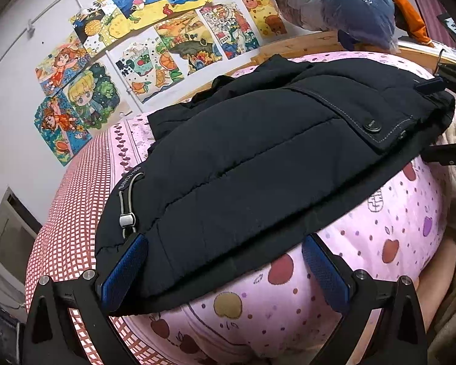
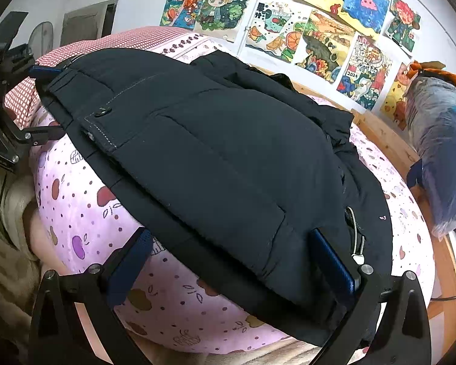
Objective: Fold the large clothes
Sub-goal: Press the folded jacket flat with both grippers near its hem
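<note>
A dark navy padded jacket (image 1: 258, 158) lies folded on a bed with a pink fruit-print sheet (image 1: 395, 228). My left gripper (image 1: 225, 270) is open wide, its blue pads straddling the near hem beside the drawcord toggle (image 1: 127, 220). In the right wrist view the jacket (image 2: 212, 152) runs away from me, and my right gripper (image 2: 232, 261) is open across the hem, one pad resting on the fabric. Each gripper shows in the other's view: the right one (image 1: 431, 118) straddles the jacket's far end, and the left one (image 2: 57, 102) does the same.
Children's drawings (image 1: 143, 45) cover the wall behind the bed. A plastic-wrapped blue bundle (image 2: 440, 158) sits on the wooden bed frame (image 2: 386, 140). A red checked sheet (image 1: 67, 213) lies at the left. A person's beige sleeve (image 2: 3, 228) shows at the near edge.
</note>
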`<action>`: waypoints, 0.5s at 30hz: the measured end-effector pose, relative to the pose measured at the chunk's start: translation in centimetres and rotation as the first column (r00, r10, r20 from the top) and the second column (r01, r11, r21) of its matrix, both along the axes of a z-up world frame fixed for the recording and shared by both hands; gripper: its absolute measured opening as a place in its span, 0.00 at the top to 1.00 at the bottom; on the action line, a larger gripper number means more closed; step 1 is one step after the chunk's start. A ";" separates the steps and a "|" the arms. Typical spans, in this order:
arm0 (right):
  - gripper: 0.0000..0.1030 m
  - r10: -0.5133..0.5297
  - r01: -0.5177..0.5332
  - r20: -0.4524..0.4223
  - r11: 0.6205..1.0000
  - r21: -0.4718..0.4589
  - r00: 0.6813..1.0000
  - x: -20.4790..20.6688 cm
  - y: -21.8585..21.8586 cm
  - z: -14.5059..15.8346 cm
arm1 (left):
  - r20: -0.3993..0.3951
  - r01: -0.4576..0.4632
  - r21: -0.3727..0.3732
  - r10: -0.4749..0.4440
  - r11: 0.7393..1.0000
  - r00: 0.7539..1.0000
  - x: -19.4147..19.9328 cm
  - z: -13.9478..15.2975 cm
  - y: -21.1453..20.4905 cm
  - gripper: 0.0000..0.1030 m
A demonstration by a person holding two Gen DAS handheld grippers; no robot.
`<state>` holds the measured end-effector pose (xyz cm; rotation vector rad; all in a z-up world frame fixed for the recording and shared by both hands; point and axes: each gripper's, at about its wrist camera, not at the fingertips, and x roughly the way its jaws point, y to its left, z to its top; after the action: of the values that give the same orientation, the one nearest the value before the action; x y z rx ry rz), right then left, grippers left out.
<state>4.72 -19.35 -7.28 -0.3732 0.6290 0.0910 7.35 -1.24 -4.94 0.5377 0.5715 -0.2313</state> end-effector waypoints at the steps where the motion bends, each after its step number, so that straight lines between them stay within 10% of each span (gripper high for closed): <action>1: 0.02 0.002 -0.002 -0.002 1.000 0.000 1.000 0.1 0.0 0.0 | 0.005 -0.005 0.000 0.005 1.000 1.000 0.0 0.0 -0.1 0.00; 15: 0.02 -0.043 0.058 0.097 0.987 -0.151 0.994 -0.5 0.3 -1.4 | 0.057 -0.020 -0.019 0.021 1.000 0.998 -0.2 0.4 0.5 0.00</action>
<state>4.19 -19.05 -8.66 -0.5075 0.5538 -0.0237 7.16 -0.79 -4.56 0.5190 0.5185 -0.2009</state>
